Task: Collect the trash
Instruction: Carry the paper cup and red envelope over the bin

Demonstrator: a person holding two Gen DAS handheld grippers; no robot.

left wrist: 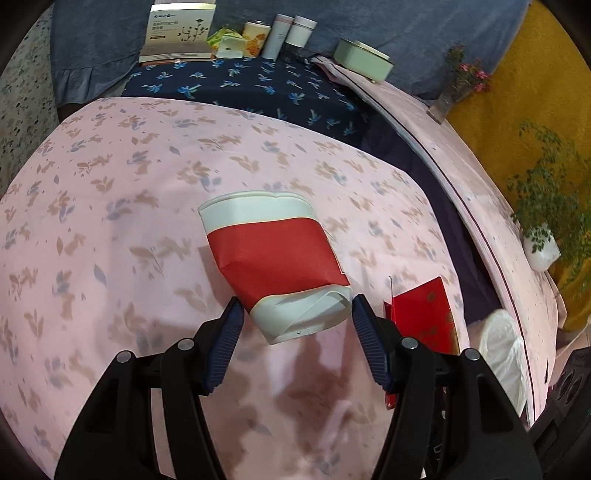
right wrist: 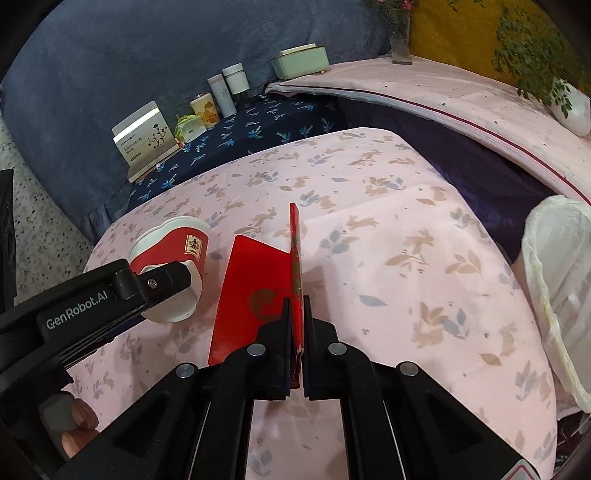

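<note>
The left gripper (left wrist: pixel 297 314) holds a crushed red-and-white paper cup (left wrist: pixel 275 258) by its flattened base, one blue ribbed pad (left wrist: pixel 229 332) on each side of the white bottom rim, the cup's open mouth pointing away from the tool. The cup is clear of the pink floral bedspread (left wrist: pixel 129 184) beneath it. From the right wrist view the same cup (right wrist: pixel 173 258) sits at the tip of the left tool, whose black body bears white lettering. The right gripper (right wrist: pixel 296 306) is clamped tight on a red envelope (right wrist: pixel 295 258) held edge-up, a thin red strip rising between the fingers; a second red panel with a gold emblem (right wrist: pixel 251 291) hangs just beside it on the left, and whether it is the same item folded open cannot be told. A white plastic bag (right wrist: pixel 554 288) stands open at the right edge of the bed. Farther back, on a navy flowered cloth (left wrist: pixel 258 85), stand a white printed box (left wrist: pixel 177 33), a yellow-patterned tin (left wrist: pixel 255 38), two pale cylindrical containers (left wrist: pixel 291 35) and a pale green lidded box (left wrist: pixel 362 59). A potted plant (left wrist: pixel 543 229) stands against the yellow wall.
</note>
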